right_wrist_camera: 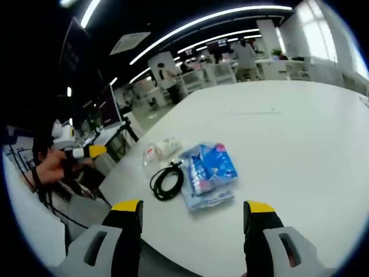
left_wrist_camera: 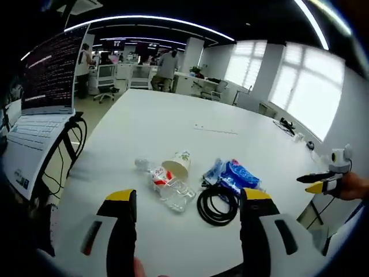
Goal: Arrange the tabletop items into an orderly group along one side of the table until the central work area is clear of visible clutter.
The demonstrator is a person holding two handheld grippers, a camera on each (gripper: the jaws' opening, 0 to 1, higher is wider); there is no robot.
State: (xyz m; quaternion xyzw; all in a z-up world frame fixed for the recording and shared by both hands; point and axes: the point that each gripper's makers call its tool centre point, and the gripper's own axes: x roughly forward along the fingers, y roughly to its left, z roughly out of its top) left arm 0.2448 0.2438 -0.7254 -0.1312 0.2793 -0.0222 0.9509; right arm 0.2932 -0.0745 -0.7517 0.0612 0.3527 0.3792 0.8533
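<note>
On the white table (left_wrist_camera: 190, 124) lie a crushed clear plastic bottle with a red label (left_wrist_camera: 167, 187), a tipped paper cup (left_wrist_camera: 179, 164), a blue plastic packet (left_wrist_camera: 233, 175) and a coiled black cable (left_wrist_camera: 217, 203). My left gripper (left_wrist_camera: 187, 205) is open, its yellow-tipped jaws just short of the bottle and cable. The right gripper's yellow tip (left_wrist_camera: 316, 183) enters from the right, held by a hand. In the right gripper view my right gripper (right_wrist_camera: 193, 209) is open near the table edge, in front of the blue packet (right_wrist_camera: 209, 170), the cable (right_wrist_camera: 167, 180) and the bottle (right_wrist_camera: 151, 154). The left gripper (right_wrist_camera: 86, 152) appears at left.
A laptop (left_wrist_camera: 40, 109) with a lit screen stands at the table's left, with black cords (left_wrist_camera: 66, 153) hanging by it. Cables and small items (left_wrist_camera: 291, 130) lie at the far right edge. Office desks, chairs and people (left_wrist_camera: 167, 66) are beyond the table.
</note>
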